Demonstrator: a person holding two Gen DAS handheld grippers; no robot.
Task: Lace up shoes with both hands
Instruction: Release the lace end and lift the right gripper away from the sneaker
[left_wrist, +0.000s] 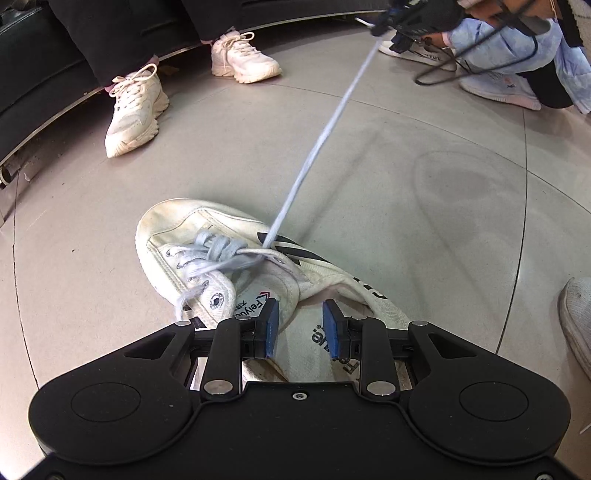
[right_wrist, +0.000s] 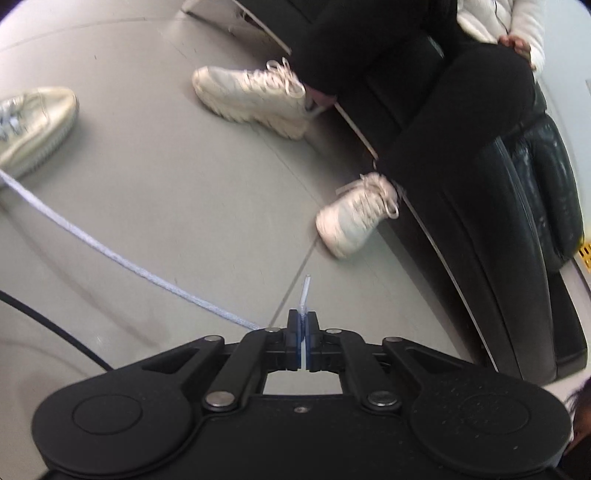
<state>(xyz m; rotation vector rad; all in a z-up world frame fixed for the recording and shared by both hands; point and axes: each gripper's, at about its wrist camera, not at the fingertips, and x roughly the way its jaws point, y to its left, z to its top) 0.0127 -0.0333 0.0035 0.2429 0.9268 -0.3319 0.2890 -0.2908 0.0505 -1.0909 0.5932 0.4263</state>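
Grey tiled floor (left_wrist: 406, 155): your left gripper (left_wrist: 300, 325) gapes empty over the shoe (left_wrist: 207, 229); your right gripper (right_wrist: 303, 334) pinches the taut lace (right_wrist: 122, 260).

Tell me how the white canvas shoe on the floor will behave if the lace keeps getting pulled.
The white canvas shoe looks light and nothing pins it: the left gripper is open above its collar, so it may slide or tilt on the smooth floor. The lace, taut to the shut right gripper, looks soft. The canvas upper will probably crumple.
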